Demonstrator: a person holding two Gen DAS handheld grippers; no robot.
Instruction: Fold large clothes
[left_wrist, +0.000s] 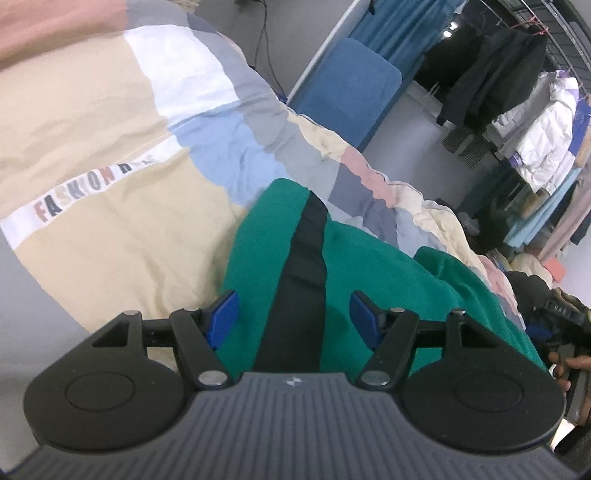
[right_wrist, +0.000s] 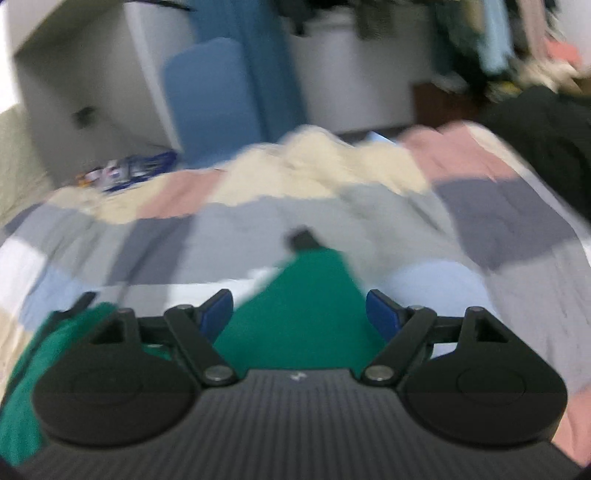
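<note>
We see the green garment (left_wrist: 369, 266) (black stripe down it) lying on the patchwork quilt (left_wrist: 110, 155); left gripper (left_wrist: 293, 314) hovers w/ jaws apart over it; right gripper (right_wrist: 299, 314) likewise spread, apparently gripping nothing, tho the view's blurred.
</note>
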